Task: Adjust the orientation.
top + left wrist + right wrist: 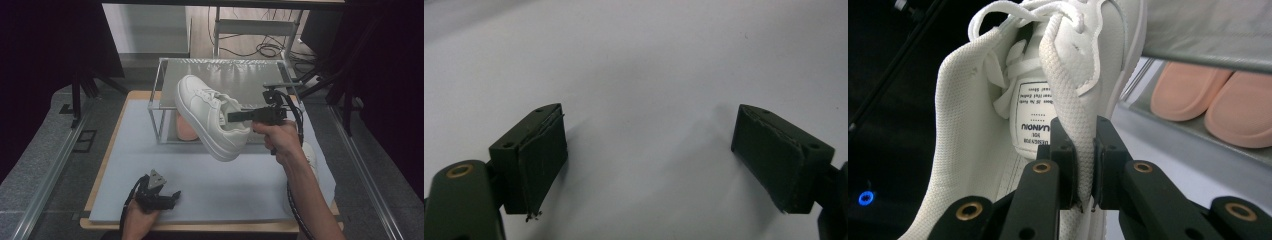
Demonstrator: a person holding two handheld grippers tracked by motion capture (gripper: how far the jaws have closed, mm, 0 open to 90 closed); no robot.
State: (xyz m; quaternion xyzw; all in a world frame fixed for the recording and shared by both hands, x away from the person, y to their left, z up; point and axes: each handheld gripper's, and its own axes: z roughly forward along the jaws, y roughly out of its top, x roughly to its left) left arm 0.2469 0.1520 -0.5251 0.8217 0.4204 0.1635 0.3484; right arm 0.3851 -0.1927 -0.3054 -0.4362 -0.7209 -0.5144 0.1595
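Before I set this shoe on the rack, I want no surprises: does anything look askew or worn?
The white sneaker hangs tilted, pinched only by its collar edge in the right gripper. On the left gripper, open over the table, the pads look frayed at the edges. A second white shoe sits at the table's right edge behind the forearm.

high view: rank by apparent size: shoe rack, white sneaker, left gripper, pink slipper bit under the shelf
1. Shoe rack
2. White sneaker, raised toward the camera, so it may look oversized
3. Left gripper and pink slipper: too close to rank; slipper is mostly hidden.
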